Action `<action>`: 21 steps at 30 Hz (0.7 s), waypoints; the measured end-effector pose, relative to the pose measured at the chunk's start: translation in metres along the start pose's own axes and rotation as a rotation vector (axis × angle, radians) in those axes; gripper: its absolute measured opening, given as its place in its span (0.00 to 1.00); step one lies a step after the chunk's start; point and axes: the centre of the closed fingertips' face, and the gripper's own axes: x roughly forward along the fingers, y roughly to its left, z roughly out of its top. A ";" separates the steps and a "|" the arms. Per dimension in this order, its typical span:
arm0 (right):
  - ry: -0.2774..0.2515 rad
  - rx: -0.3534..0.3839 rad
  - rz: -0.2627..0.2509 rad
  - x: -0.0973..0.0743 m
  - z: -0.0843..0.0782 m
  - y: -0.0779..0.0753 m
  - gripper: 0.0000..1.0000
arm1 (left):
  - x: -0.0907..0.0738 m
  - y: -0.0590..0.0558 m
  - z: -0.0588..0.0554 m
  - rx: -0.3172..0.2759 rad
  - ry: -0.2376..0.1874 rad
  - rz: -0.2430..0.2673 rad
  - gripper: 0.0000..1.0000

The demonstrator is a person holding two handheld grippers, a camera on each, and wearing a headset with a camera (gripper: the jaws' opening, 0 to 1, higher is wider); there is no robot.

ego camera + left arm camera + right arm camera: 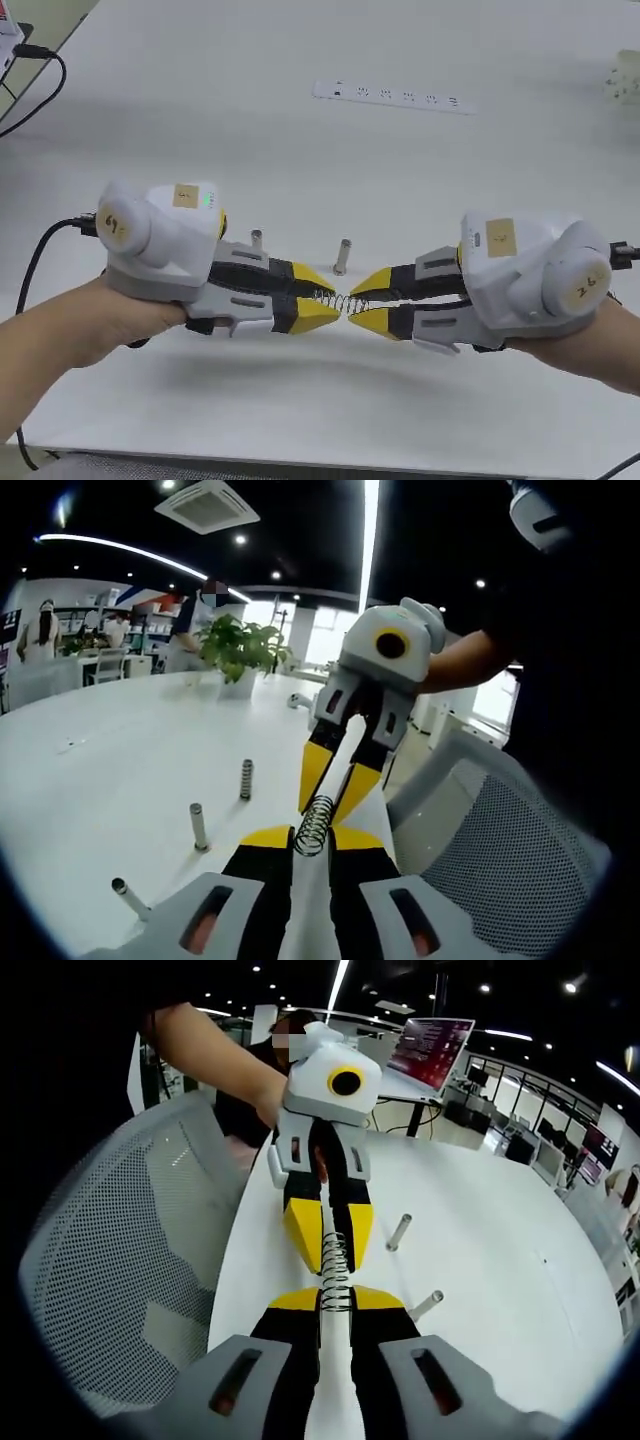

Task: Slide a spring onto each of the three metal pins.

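Note:
A small metal spring [336, 298] hangs in the air between my two grippers, which meet tip to tip above the white table [300, 150]. My left gripper [325, 300] is shut on one end of the spring [314, 825] and my right gripper [355, 298] on the other end [336, 1270]. Behind the tips stand two upright metal pins [257, 238] [343, 256]. The left gripper view has a row of three pins: two bare ones [199, 826] [128, 897], and the farthest one [246, 778] looks ribbed, as if a spring sits on it.
A white power strip [395, 97] lies at the back of the table, and a black cable [40, 80] curls at the far left. A mesh office chair [120, 1260] stands close to the table's front edge. A laptop [430, 1050] sits far off.

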 end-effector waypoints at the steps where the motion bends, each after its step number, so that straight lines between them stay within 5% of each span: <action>1: -0.003 0.001 0.003 -0.001 0.000 0.001 0.08 | 0.000 -0.001 0.001 0.001 -0.004 -0.002 0.05; 21: -0.013 -0.016 0.005 -0.003 0.005 0.000 0.08 | -0.001 -0.004 0.007 -0.001 -0.027 -0.005 0.02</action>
